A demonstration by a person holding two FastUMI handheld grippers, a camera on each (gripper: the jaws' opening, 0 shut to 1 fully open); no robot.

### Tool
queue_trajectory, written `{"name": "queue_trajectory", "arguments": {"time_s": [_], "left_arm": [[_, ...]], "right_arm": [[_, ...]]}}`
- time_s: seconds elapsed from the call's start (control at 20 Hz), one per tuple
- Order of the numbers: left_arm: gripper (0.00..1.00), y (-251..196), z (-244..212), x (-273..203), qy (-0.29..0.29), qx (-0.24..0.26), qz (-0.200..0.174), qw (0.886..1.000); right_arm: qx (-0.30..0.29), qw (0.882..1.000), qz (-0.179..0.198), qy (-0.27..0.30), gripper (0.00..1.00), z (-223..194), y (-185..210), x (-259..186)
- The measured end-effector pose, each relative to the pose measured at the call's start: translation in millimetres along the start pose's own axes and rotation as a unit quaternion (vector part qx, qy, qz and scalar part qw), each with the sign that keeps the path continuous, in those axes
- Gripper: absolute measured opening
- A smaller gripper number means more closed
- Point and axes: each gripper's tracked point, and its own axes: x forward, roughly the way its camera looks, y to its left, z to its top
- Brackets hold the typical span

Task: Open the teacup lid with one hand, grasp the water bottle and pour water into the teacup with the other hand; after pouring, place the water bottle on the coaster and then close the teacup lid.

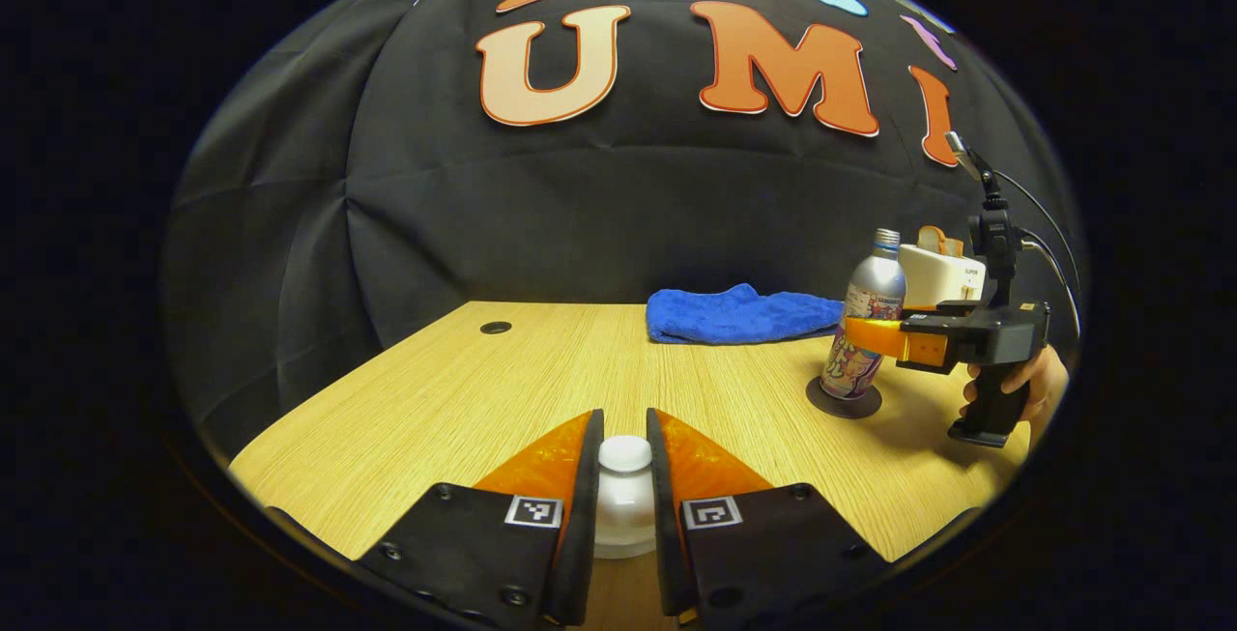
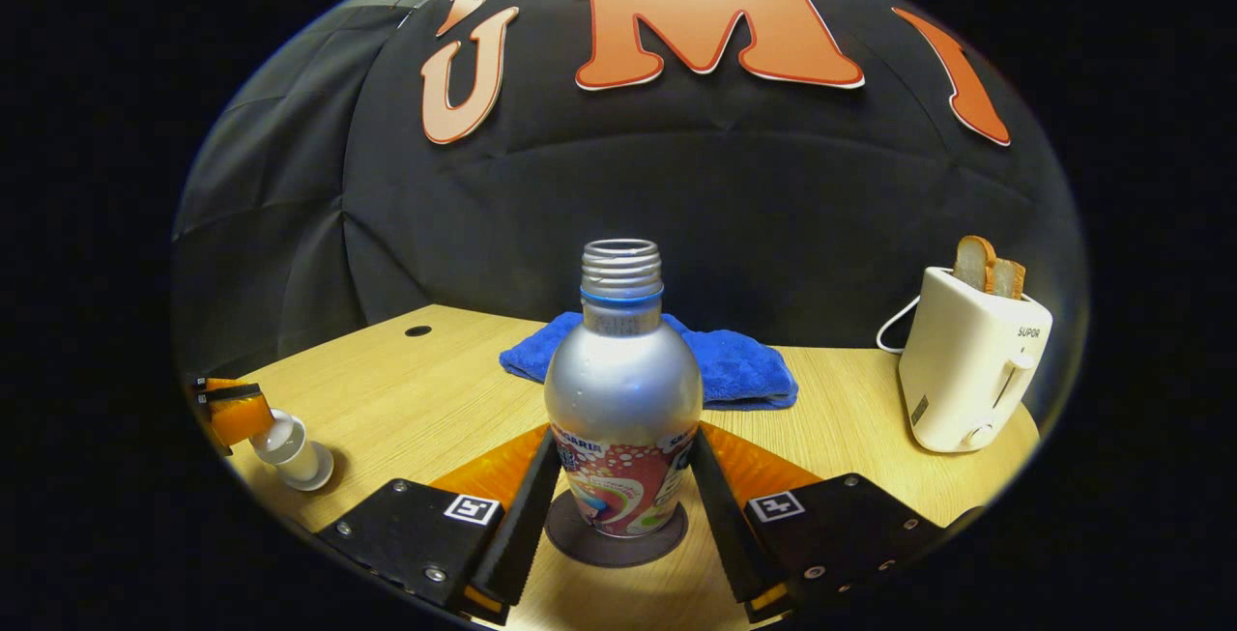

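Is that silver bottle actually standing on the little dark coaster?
Touching. In the right gripper view the water bottle stands upright with its base on the coaster, no gap between them; the left gripper view agrees.

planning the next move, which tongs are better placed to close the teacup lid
Left. The left tongs already flank the white lid on the teacup, while the right tongs straddle the water bottle standing on the coaster.

Water bottle (image 2: 623, 399) on coaster (image 2: 616, 539); cloth (image 2: 734, 365) behind, toaster (image 2: 966, 360) right.
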Motion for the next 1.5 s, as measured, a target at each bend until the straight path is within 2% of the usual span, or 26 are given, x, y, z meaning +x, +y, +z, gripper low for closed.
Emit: {"name": "queue_trajectory", "arguments": {"time_s": [0.15, 0.2, 0.25, 0.4, 0.45, 0.6, 1.05, 1.15, 1.35, 1.4, 1.5], "left_arm": [[0.31, 0.9, -2.4, 1.9, 0.003, 0.003, 0.001, 1.0], [0.34, 0.7, -5.6, 1.8, 0.008, 0.003, 0.001, 1.0], [0.31, 1.2, -6.3, 2.4, 0.011, 0.0, 0.001, 1.0], [0.31, 1.6, -7.4, 5.1, 0.013, -0.004, 0.001, 1.0], [0.29, 1.8, -9.8, 6.0, 0.014, -0.004, 0.001, 1.0], [0.31, 2.3, -14.3, 6.1, 0.015, -0.009, 0.002, 1.0], [0.36, 2.8, -11.6, 5.8, 0.001, 0.008, 0.009, 1.0], [0.41, 2.0, -5.5, 6.2, -0.013, 0.004, 0.01, 1.0], [0.7, -2.0, 17.9, 3.2, -0.051, 0.001, 0.014, 0.999], [0.7, -5.1, 24.3, 0.4, -0.06, 0.001, 0.011, 0.998], [0.73, -9.6, 35.3, -5.4, -0.076, 0.002, 0.008, 0.997]], "right_arm": [[0.004, 1.0, 0.003, 0.021, 0.8, -12.8, 2.0, 2.8], [0.008, 1.0, 0.004, 0.025, 0.81, -13.9, 1.9, 2.9], [0.011, 1.0, 0.004, 0.027, 0.77, -15.4, 0.8, 3.9], [0.009, 0.999, 0.0, 0.032, 0.84, -16.9, -2.5, 2.3], [0.003, 0.999, 0.0, 0.036, 0.87, -17.7, -3.0, 0.5], [-0.014, 0.999, -0.003, 0.044, 0.96, -19.4, -7.1, -12.3], [-0.037, 0.999, -0.012, 0.014, 0.96, -4.5, -18.4, -63.8], [-0.042, 0.999, -0.017, 0.0, 0.97, 2.6, -22.5, -74.8], [-0.05, 0.998, -0.03, -0.029, 0.96, 15.5, -29.8, -94.7], [-0.051, 0.998, -0.033, -0.034, 1.0, 17.5, -31.7, -99.4], [-0.05, 0.997, -0.037, -0.045, 0.96, 23.9, -33.9, -108.2]]}}
